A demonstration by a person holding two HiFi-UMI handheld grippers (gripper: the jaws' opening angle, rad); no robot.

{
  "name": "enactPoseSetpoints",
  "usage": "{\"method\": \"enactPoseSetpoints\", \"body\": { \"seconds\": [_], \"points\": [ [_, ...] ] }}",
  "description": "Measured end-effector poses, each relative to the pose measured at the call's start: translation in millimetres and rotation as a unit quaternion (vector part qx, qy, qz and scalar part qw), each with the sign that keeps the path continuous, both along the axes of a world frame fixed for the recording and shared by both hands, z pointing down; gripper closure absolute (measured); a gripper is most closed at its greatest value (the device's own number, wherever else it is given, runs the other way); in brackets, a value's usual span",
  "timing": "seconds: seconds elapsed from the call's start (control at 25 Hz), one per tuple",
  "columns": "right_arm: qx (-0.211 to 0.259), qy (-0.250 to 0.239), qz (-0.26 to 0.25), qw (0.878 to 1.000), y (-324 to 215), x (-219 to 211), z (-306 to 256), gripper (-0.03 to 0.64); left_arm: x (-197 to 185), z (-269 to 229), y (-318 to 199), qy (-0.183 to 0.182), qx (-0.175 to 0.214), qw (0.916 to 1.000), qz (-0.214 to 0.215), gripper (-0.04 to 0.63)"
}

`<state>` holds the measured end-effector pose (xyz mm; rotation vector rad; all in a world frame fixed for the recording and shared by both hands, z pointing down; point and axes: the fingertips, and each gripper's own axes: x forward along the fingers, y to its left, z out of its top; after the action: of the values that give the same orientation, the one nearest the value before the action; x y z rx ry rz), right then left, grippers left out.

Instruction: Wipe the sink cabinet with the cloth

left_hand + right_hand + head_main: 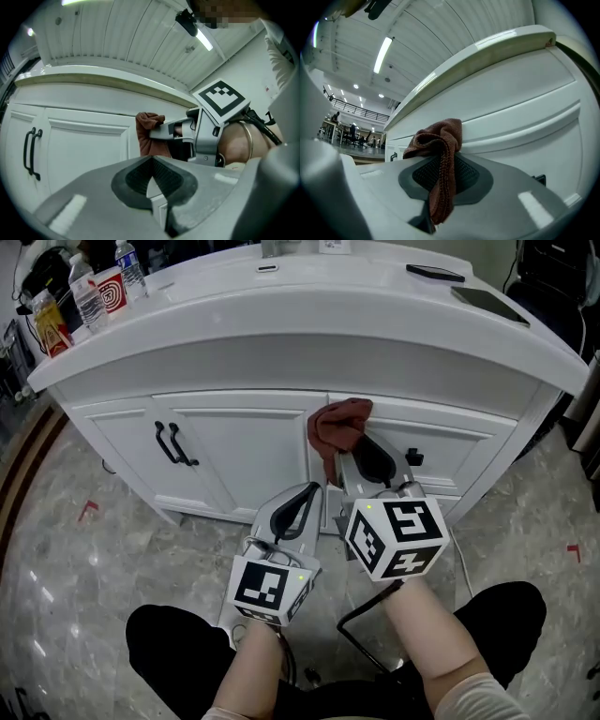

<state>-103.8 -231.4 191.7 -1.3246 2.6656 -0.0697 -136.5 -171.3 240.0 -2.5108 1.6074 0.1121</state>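
while the right gripper (354, 452) has its jaws clamped on the cloth (339, 426), bunched against the sink cabinet (234, 460) front under the bench (309, 329) edge, press evenly and sweep sideways; the left gripper (307, 495), jaws closed and seemingly empty, belongs aside.

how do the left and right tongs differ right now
The right tongs are clamped on the brown cloth; the left tongs are closed on nothing. The right tongs reach up to the sink cabinet front, with the cloth against it; the left tongs sit lower and further back. Both point toward the cabinet.
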Motion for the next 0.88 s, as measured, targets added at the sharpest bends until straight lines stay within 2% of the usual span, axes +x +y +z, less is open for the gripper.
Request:
{"method": "enactPoseSetpoints", "body": {
  "seconds": [0.16,0.32,0.6,0.88],
  "points": [
    [0.01,0.007,-0.011,1.0,-1.1,9.9,-3.0,0.524,10.2,-5.7,-2.6,0.023,0.001,0.9997,0.009,0.594],
    [0.018,0.022,0.011,1.0,-5.2,31.5,-4.7,0.522,23.2,7.0,-6.4,0.034,-0.007,0.9992,0.022,0.594],
    [0.016,0.03,0.055,0.998,-9.3,78.8,-1.8,0.522,46.6,9.9,-8.3,0.032,-0.013,0.9984,0.044,0.594],
    [0.008,0.0,0.084,0.996,-7.8,126.9,-3.5,0.52,68.8,11.8,-6.4,0.024,-0.017,0.9979,0.057,0.594]
  ]
}}
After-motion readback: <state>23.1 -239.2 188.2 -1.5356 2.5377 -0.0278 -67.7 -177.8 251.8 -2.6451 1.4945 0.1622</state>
